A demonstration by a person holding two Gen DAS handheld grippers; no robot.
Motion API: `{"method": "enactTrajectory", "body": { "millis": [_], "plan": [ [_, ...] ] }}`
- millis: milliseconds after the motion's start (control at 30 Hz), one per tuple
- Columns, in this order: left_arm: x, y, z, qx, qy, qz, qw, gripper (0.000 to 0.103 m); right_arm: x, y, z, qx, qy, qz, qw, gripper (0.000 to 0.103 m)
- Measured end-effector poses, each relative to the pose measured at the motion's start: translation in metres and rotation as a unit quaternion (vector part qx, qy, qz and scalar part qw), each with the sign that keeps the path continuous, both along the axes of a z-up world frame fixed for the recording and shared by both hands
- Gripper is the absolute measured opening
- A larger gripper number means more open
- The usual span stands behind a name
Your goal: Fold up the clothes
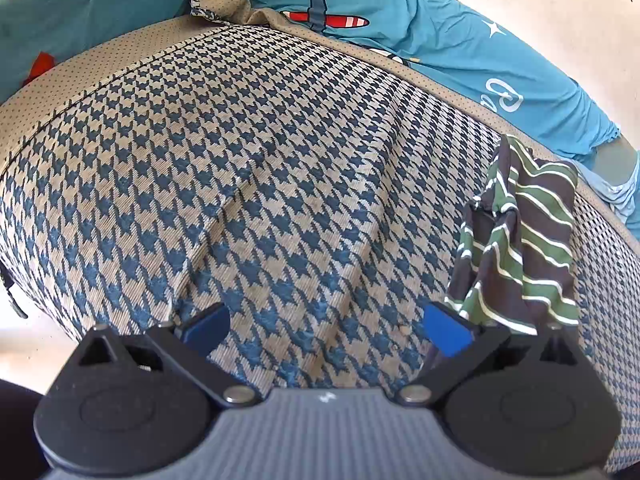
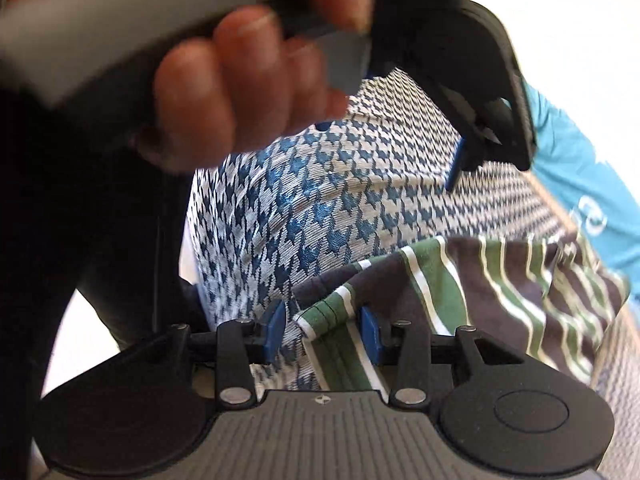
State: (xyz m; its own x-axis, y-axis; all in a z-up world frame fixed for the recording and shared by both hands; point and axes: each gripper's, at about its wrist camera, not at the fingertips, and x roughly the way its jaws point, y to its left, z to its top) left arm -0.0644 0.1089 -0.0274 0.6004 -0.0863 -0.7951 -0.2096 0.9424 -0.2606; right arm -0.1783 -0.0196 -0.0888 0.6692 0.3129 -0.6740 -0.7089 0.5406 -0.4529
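Observation:
A green, brown and white striped garment (image 1: 520, 240) lies bunched at the right on a blue-and-beige houndstooth cloth (image 1: 260, 168). My left gripper (image 1: 326, 330) hangs open over bare houndstooth cloth, with the striped garment just beyond its right finger. In the right wrist view, a corner of the striped garment (image 2: 500, 292) lies between the pads of my right gripper (image 2: 322, 332). The jaws stand apart and a gap shows beside the left pad (image 2: 274, 330). A hand (image 2: 224, 92) holds the left gripper (image 2: 390, 144) above, with its fingers spread.
A teal garment (image 1: 440, 40) printed with a red aeroplane lies along the far edge of the houndstooth cloth, seen at the right as teal garment (image 2: 580, 168). Pale floor (image 1: 560, 8) shows beyond it. A dark trouser leg (image 2: 80, 200) stands at the left.

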Motion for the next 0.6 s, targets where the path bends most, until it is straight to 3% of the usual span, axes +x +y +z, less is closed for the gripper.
{"method": "enactTrajectory", "body": {
  "millis": [133, 200, 333, 400, 500, 600],
  "plan": [
    [0.000, 0.000, 0.000, -0.001, 0.002, 0.000, 1.0000, 0.103, -0.008, 0.007, -0.011, -0.035, -0.043, 0.016, 0.998, 0.038],
    [0.000, 0.001, 0.000, 0.000, 0.001, 0.000, 1.0000, 0.103, -0.004, 0.007, -0.011, -0.033, -0.050, 0.008, 0.998, 0.032],
    [0.000, 0.001, 0.000, 0.001, 0.001, 0.000, 1.0000, 0.103, 0.009, -0.003, 0.005, 0.025, -0.015, -0.036, 0.999, 0.011],
    [0.000, 0.002, 0.000, -0.003, 0.001, -0.001, 1.0000, 0.103, 0.022, -0.014, 0.017, 0.071, 0.024, -0.067, 0.995, 0.009],
    [-0.001, 0.003, -0.001, -0.028, 0.001, -0.007, 0.9996, 0.103, 0.042, -0.038, 0.037, 0.167, 0.115, -0.112, 0.973, 0.010],
    [-0.001, 0.003, -0.003, -0.052, 0.005, -0.016, 0.9985, 0.103, 0.060, -0.073, 0.056, 0.275, 0.196, -0.133, 0.932, 0.010]
  ]
}}
